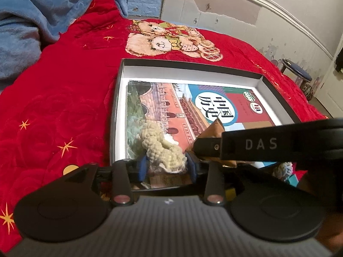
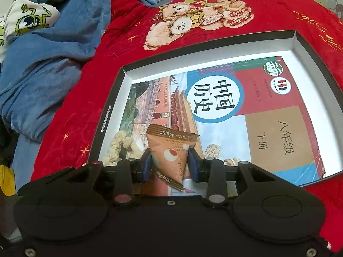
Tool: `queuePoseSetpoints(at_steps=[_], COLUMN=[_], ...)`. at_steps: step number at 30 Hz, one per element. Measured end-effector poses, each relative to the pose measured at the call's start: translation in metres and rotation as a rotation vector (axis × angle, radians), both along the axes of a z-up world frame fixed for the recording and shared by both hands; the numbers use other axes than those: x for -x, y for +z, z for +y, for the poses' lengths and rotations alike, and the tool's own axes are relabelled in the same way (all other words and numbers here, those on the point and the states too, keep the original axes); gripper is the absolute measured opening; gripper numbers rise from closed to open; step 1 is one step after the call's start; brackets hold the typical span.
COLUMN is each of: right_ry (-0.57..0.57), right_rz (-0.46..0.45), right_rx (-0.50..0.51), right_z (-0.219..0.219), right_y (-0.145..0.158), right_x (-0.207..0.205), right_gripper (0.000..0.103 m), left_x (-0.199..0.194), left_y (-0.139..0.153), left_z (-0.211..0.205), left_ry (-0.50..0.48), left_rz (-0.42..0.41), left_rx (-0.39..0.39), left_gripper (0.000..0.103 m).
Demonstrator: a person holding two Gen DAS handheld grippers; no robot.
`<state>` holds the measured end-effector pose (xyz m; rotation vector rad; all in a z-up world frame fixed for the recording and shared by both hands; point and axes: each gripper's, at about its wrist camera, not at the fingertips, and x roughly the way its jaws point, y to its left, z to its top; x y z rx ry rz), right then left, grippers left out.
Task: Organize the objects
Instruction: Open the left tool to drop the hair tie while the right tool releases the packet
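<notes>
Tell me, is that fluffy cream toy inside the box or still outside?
Inside. The fluffy cream toy lies on the book within the box, between the left claw pads.

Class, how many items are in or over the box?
3: book flat on the box floor; crocheted toy on the book; snack packet in the right gripper above it. Others may be hidden.

Open book cover (image 2: 268,107) at box's (image 2: 310,64) far right; toy (image 1: 163,147), packet (image 2: 169,152) near.
</notes>
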<state>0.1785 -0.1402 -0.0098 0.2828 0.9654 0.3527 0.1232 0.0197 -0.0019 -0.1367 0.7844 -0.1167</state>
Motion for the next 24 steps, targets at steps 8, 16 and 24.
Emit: queuePoseSetpoints(at_steps=[8,16,24], right_ry=[-0.007,-0.020,-0.024], right_rz=[0.005,0.027,-0.018], right_rx=[-0.013,-0.061,-0.083], right_z=[-0.004,-0.013,-0.014], right_y=[-0.001,0.000,0.017], right_x=[-0.001,-0.001,0.015], right_gripper=[0.035,0.038,0.050], left_x=[0.000,0.004,0.015], left_y=[0.004,0.015,0.036], left_z=[0.005,0.012,0.024], left_ry=[-0.013,-0.035,-0.050], left_rz=[0.010,0.020,-0.009], left_rx=[0.027,0.055,0.068], left_gripper=[0.068,0.086,0.089])
